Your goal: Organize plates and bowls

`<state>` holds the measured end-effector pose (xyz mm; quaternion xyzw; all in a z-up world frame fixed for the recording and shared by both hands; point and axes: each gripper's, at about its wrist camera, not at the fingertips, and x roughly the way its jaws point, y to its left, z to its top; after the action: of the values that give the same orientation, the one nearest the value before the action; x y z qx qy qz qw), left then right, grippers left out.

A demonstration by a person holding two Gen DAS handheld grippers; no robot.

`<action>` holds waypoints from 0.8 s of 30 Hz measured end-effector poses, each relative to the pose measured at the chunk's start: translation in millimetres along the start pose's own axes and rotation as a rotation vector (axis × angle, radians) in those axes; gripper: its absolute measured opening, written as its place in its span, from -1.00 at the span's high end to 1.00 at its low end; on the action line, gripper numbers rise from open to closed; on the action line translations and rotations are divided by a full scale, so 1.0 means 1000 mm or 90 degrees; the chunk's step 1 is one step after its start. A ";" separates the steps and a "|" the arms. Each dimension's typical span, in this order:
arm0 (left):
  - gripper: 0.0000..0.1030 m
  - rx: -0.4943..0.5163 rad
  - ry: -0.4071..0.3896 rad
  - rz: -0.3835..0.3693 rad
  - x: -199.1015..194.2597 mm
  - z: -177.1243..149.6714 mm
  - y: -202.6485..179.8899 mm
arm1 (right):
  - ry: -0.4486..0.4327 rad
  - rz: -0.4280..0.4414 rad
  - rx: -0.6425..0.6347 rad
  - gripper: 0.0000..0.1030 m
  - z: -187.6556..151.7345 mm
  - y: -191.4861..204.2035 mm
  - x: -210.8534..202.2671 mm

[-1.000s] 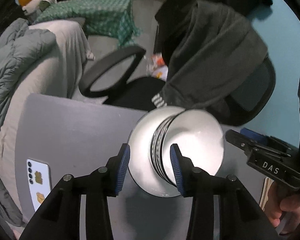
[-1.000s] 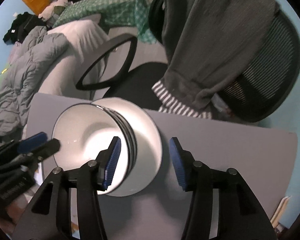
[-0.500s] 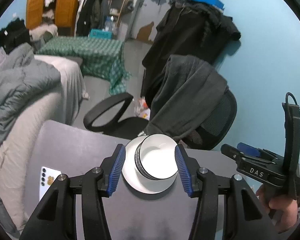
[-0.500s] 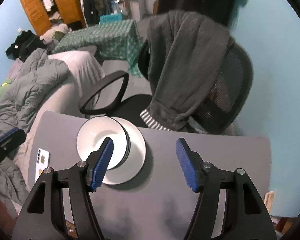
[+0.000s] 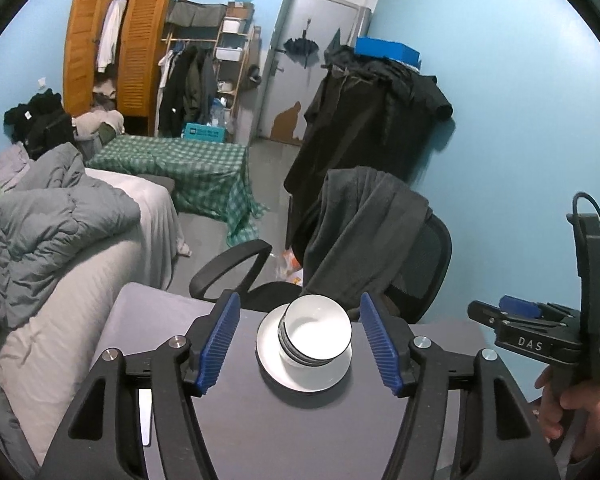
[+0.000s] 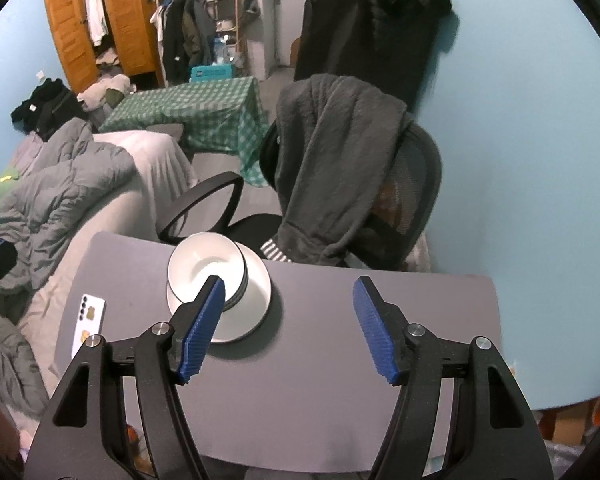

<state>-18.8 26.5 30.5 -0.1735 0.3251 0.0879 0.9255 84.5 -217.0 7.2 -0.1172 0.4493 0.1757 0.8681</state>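
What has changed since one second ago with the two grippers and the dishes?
Both grippers, left gripper and right gripper, pulled up and away from the bowl stack, empty; the left's jaws are opening. The stack stays on the plate; the phone unmoved.

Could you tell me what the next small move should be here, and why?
Probably just draw both grippers clear. The bowls sit stacked on the plate on the table; the left gripper, jaws opening, and the right gripper hold nothing, so the stacking looks finished.
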 end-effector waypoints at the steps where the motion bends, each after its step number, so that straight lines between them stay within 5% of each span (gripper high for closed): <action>1: -0.25 -0.003 -0.003 0.001 -0.003 -0.001 0.000 | -0.003 -0.002 0.003 -0.27 -0.001 0.000 -0.004; 13: -0.65 -0.027 -0.036 0.023 -0.036 -0.002 0.003 | -0.014 0.009 0.033 -0.30 -0.010 0.001 -0.024; 24: -0.70 -0.003 -0.032 0.037 -0.040 -0.003 0.001 | -0.016 0.015 0.059 -0.30 -0.013 -0.004 -0.030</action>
<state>-51.8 24.5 52.8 -0.1635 0.3063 0.1198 0.9301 60.9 -231.1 24.7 -0.0695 0.4474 0.1668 0.8759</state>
